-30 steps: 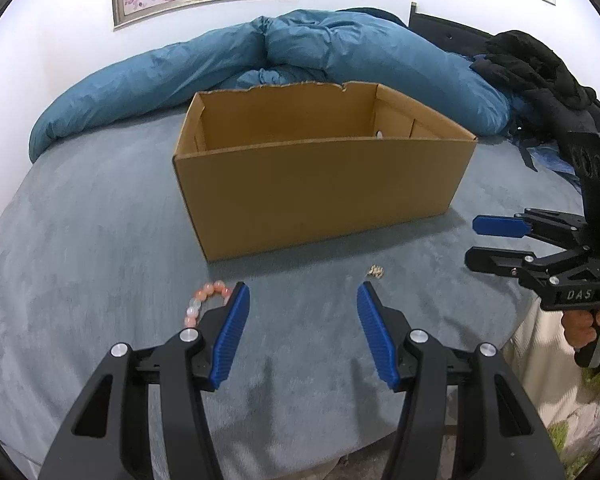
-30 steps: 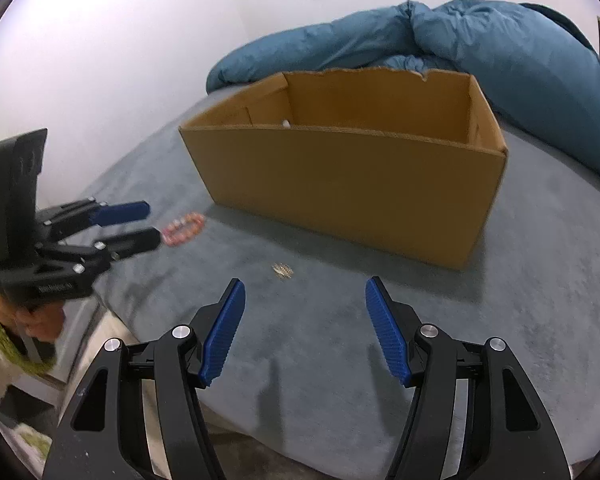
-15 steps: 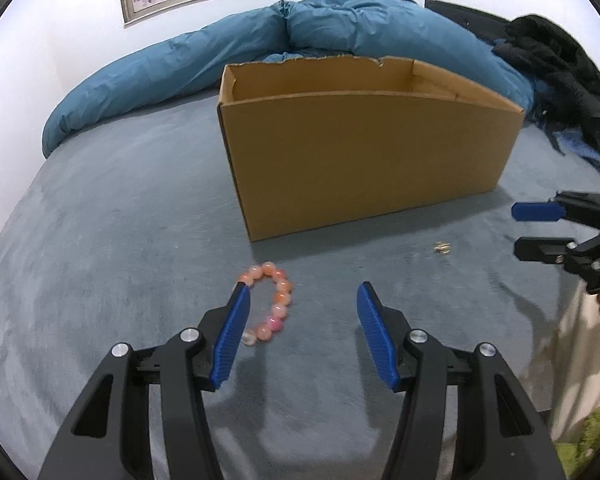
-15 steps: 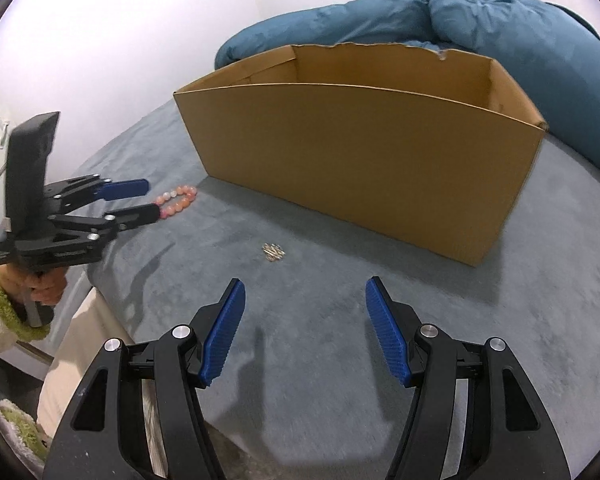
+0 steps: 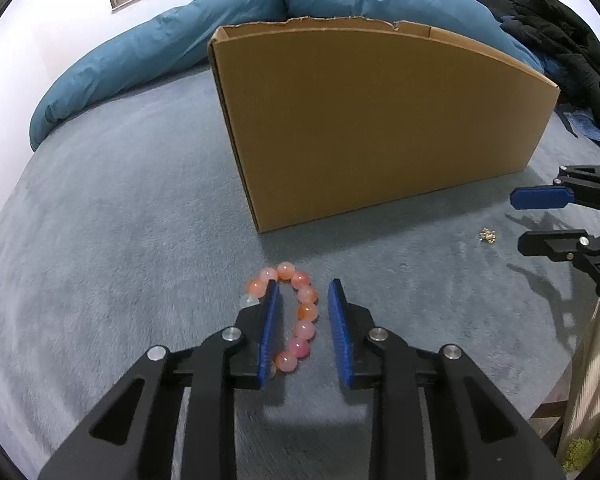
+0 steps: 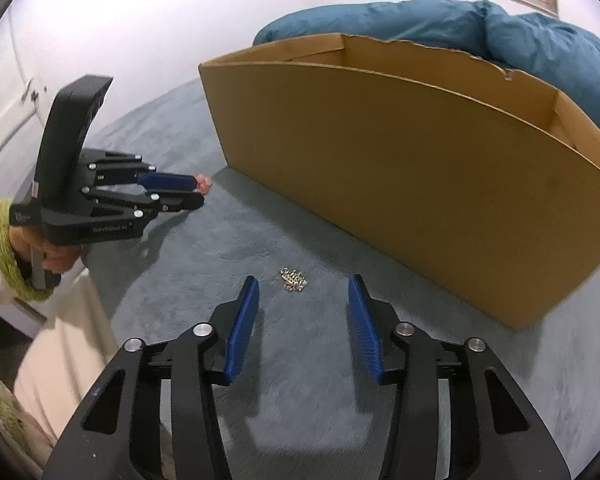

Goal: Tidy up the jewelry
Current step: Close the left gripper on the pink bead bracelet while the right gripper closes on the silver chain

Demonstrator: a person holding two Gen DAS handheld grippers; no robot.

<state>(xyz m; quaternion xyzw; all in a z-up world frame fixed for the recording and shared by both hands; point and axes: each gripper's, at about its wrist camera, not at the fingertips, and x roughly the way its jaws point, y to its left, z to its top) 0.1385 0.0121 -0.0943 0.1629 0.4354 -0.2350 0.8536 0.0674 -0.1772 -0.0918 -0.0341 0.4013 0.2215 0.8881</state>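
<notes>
A pink and orange bead bracelet (image 5: 300, 312) lies on the grey-blue bed cover in front of an open cardboard box (image 5: 380, 120). My left gripper (image 5: 303, 304) is low over it, jaws partly closed, with the bracelet's right side between the fingers and its left side under the left finger; it is not clamped. A small gold chain (image 6: 294, 280) lies on the cover just ahead of my right gripper (image 6: 303, 292), which is open and empty. The chain also shows in the left wrist view (image 5: 487, 235). The left gripper shows in the right wrist view (image 6: 188, 192).
The box (image 6: 420, 168) stands right behind both items. A blue duvet (image 5: 180, 40) is bunched behind it and black clothing (image 5: 560, 32) lies at the far right. The bed's edge (image 6: 96, 280) drops off beside the left hand.
My left gripper has moved forward and down over the bracelet and narrowed its jaws around it. My right gripper has moved closer to the gold chain and the box.
</notes>
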